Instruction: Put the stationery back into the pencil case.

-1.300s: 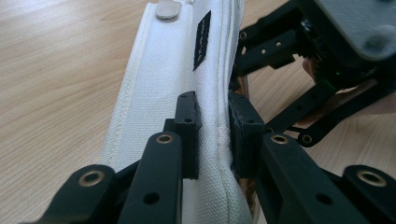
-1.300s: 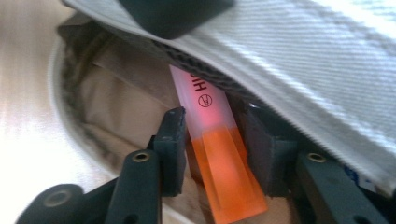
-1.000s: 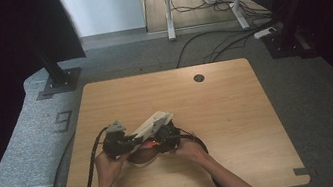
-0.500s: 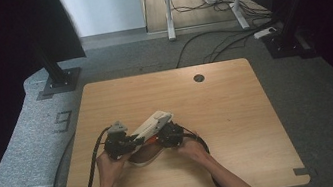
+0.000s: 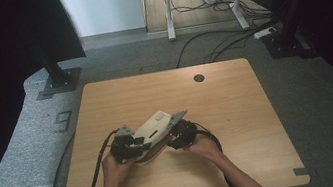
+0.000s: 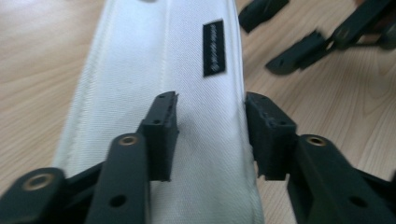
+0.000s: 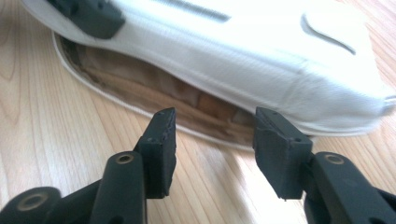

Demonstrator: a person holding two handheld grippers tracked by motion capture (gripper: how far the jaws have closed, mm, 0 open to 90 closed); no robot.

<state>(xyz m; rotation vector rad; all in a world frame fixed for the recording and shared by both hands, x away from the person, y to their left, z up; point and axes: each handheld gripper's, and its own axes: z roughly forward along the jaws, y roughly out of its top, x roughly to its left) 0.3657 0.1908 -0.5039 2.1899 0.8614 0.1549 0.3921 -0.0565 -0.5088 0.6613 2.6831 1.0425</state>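
Both tools' jaws just opened, off the white pouch (image 5: pixel 152 128); left tool (image 6: pixel 210 130) straddles it unpressed; right tool (image 7: pixel 212 140) gapes at its brown-lined opening, near bench (image 5: pixel 237 107) front edge.

Light wood table (image 5: pixel 238 112), rectangular, rounded corners, grain running left to right. Round dark cable hole (image 5: pixel 198 78) near the far edge, right of centre. Dark tape tabs at the two near corners (image 5: pixel 300 171). One thing lies on the top: a white fabric pouch (image 5: pixel 153 125), long and narrow, set diagonally in the near-left part, one end toward the person, other end toward the table's middle. Small black label (image 6: pixel 214 48) on its upper face, stitched seams along its length. In the right gripper view its side gapes open, brownish lining (image 7: pixel 154 88) showing, lower edge flat on the wood. Black cables (image 5: pixel 96 168) trail over the near edge.
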